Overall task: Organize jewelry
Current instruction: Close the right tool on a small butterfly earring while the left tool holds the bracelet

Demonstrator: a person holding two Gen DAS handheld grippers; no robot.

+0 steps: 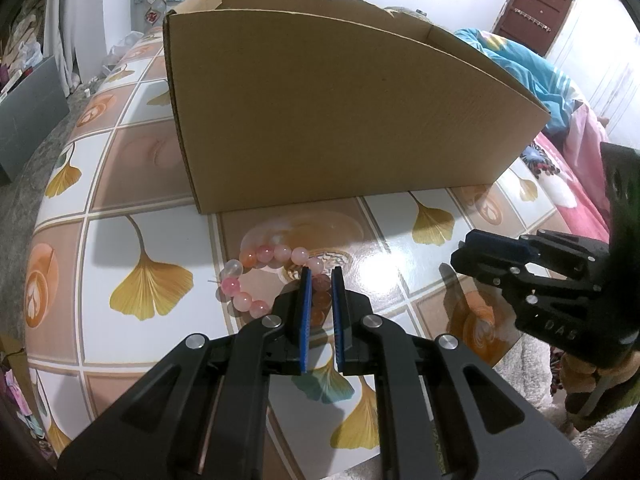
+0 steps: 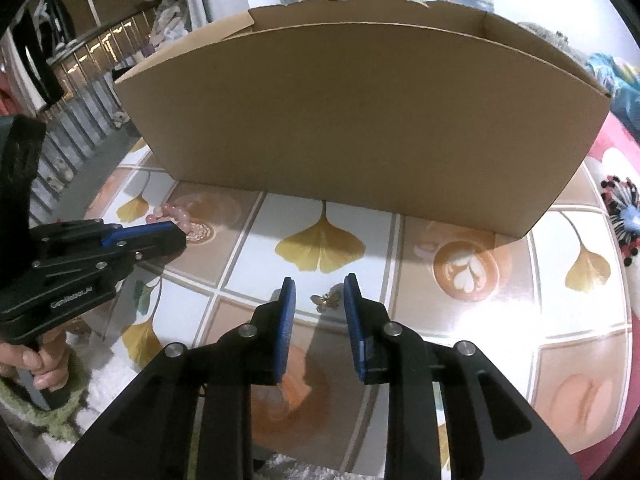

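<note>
Cardboard box [image 2: 360, 120] fills the far side of the tabletop [image 2: 560, 300], its tall front wall blocking any forward pass; the way in is over its open top. Bare tabletop in front of box, between the two grippers. Bead bracelet [image 1: 256, 276] near the box's left end, butterfly piece [image 2: 326, 301] mid-front. Bedding [image 1: 560, 184] crowds the right edge.

We see our left gripper [image 1: 321, 276] with black linkage arms, round silver screws, flat blue pads, our right gripper [image 2: 319, 285] built alike, white lettering on its black body, our hand [image 2: 38, 364] bare around a black handle
</note>
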